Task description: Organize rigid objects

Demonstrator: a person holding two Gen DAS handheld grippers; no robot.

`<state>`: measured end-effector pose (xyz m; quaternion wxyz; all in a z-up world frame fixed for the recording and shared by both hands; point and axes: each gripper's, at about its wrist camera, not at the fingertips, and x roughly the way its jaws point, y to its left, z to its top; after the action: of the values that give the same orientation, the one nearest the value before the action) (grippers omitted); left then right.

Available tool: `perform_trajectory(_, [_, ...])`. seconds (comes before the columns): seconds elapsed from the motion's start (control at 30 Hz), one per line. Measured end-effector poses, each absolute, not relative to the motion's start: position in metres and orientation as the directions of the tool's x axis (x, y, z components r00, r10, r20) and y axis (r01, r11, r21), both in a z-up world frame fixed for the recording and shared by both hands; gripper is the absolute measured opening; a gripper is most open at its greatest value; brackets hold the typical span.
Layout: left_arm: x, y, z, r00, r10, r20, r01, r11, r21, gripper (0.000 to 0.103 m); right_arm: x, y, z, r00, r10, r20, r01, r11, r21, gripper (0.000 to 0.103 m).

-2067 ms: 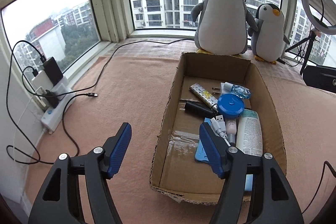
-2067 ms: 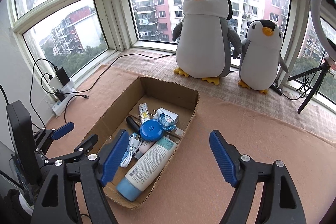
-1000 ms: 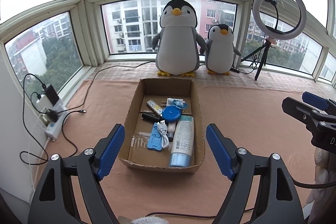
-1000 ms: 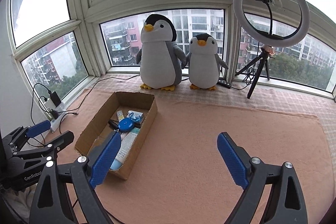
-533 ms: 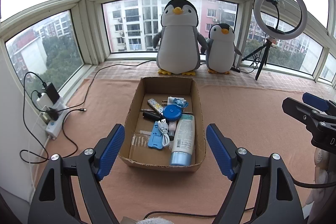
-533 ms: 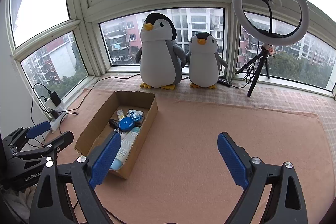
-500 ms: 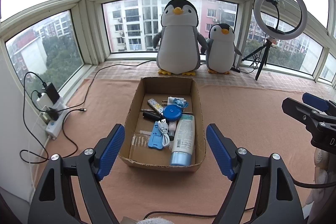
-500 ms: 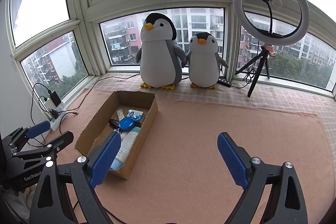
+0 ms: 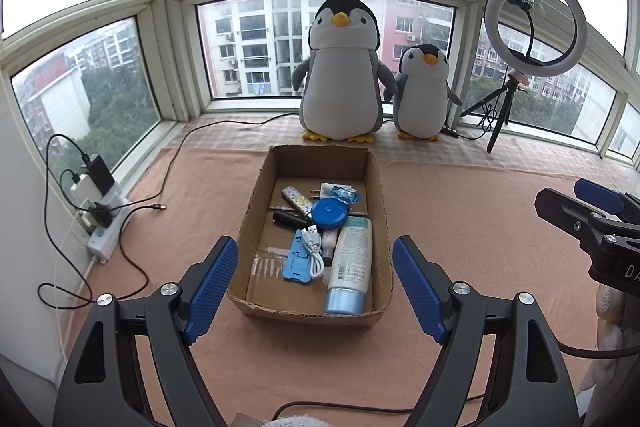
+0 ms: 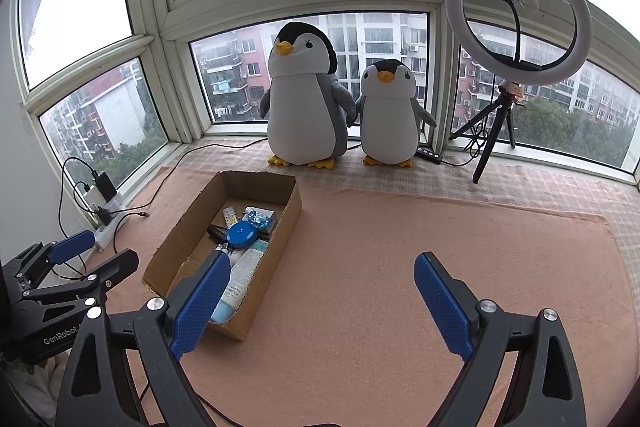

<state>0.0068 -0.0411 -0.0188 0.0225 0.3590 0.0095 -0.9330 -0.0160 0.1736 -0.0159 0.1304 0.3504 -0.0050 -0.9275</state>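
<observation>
Pink carpet [image 9: 460, 211] covers the floor by the bay window; big plush penguin [image 9: 340, 71] and small plush penguin [image 9: 425, 93] stand at the glass, ring light [image 9: 534, 23] to their right. Cardboard box [image 9: 256, 201] sits mid-carpet — inside: white lotion tube [image 9: 352, 263], blue phone stand [image 9: 298, 263], white USB cable [image 9: 314, 247], round blue tape measure [image 9: 328, 214]. Left gripper [image 9: 314, 287] hovers near the box's front edge, jaws wide apart, empty. Right gripper [image 10: 320, 307] over bare carpet right of the box — also spread, holding nothing.

open cardboard box [image 9: 378, 187] on carpet holds white tube [image 9: 352, 259], blue round case [image 9: 328, 215], cable [image 9: 314, 247].
</observation>
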Motion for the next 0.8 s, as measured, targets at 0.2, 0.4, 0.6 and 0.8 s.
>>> perform_trajectory(0.2, [0.0069,-0.0411,-0.0187,-0.742,-0.035,-0.669,0.050,-0.999,-0.002,0.080,-0.0162,0.1736,-0.0159,-0.720,-0.245,-0.649,0.239,-0.966,0.100,0.091])
perform_trajectory(0.4, [0.0066,-0.0405,-0.0189,-0.742,-0.037,-0.670,0.052,-0.999,-0.003,0.080,-0.0165,0.1741,-0.0165,-0.718,-0.244,-0.652,0.237,-0.966,0.102,0.091])
perform_trajectory(0.6, [0.0060,-0.0399,-0.0186,-0.741,-0.037,-0.671,0.052,-0.999,-0.002,0.080,-0.0177,0.1743,-0.0180,-0.716,-0.244,-0.655,0.237,-0.966,0.101,0.091])
perform_trajectory(0.8, [0.0054,-0.0404,-0.0200,-0.739,-0.037,-0.673,0.053,-0.999,-0.004,0.080,-0.0193,0.1743,-0.0192,-0.712,-0.245,-0.658,0.237,-0.966,0.104,0.091])
